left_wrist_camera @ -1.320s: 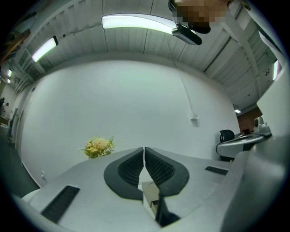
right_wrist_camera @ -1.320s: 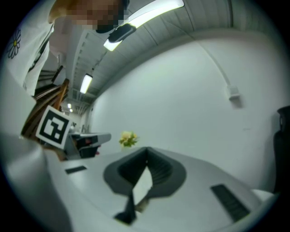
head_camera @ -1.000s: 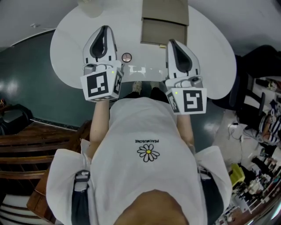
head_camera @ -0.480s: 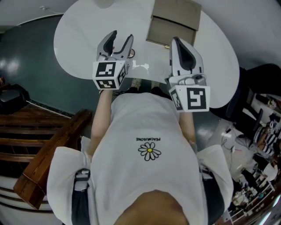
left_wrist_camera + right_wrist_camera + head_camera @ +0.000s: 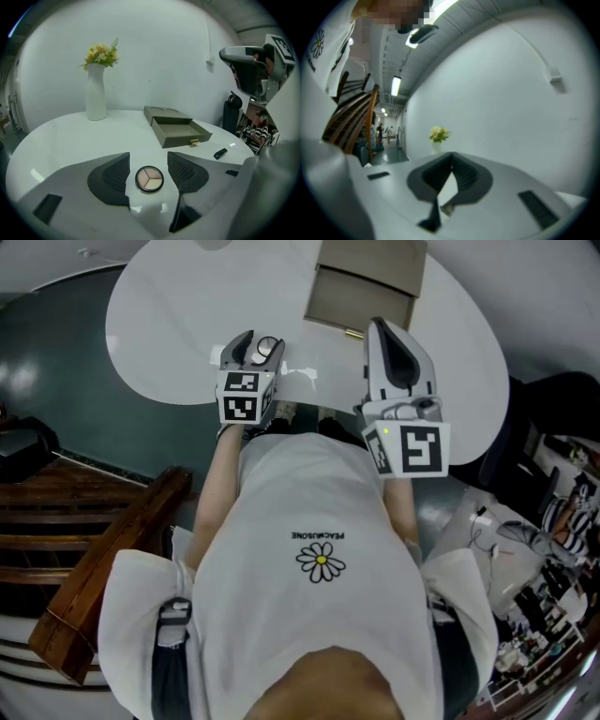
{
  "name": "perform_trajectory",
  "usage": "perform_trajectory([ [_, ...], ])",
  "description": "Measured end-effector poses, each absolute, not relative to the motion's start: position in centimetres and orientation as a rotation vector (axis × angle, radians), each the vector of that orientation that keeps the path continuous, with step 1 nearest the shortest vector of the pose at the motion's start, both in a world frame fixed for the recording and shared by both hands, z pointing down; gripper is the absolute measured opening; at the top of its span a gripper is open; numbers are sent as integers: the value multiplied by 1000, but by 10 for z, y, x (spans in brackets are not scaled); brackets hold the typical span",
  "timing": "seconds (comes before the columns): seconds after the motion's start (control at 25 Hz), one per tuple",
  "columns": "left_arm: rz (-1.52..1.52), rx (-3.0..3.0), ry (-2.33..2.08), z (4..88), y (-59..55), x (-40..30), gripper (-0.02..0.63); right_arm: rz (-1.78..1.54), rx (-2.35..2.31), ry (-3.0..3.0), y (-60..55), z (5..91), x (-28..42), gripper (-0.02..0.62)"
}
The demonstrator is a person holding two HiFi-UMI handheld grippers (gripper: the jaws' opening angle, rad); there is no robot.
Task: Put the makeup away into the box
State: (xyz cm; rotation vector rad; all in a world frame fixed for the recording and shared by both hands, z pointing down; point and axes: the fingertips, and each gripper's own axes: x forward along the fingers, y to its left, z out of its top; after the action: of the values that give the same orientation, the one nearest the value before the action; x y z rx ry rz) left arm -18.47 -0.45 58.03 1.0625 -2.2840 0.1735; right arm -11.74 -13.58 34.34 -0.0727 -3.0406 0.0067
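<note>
Box [image 5: 364, 296] — far end (head view) beyond the top edge

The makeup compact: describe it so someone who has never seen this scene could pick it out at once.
On the round white table, nearer than the open grey drawer box, the compact lies between the fingers of the left gripper, which have just been opening. It is a small dark-rimmed disc with three beige wedges, unlike the slim black item beside the box.

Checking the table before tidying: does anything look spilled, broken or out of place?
Nothing looks spilled or broken. The box drawer stands open; the round compact and a small black item lie on the table outside it.
</note>
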Motion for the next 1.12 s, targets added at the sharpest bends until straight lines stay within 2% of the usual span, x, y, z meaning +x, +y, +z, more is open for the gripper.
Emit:
perform_trajectory([
  [0.28,217,1022,-2198,615,-5,-173,261,-7,-44,-3022,-144,348,-110,29],
  [0.44,288,1027,-2193,618,-10,-173,261,-7,-25,-3018,-152,349,-106,29],
  [0.56,331,1028,-2186,621,-11,-173,232,-3,-17,-3016,-154,350,-103,29],
  [1.12,357,1002,-2169,629,-11,-176,232,11,19,-3016,-162,353,-96,29],
])
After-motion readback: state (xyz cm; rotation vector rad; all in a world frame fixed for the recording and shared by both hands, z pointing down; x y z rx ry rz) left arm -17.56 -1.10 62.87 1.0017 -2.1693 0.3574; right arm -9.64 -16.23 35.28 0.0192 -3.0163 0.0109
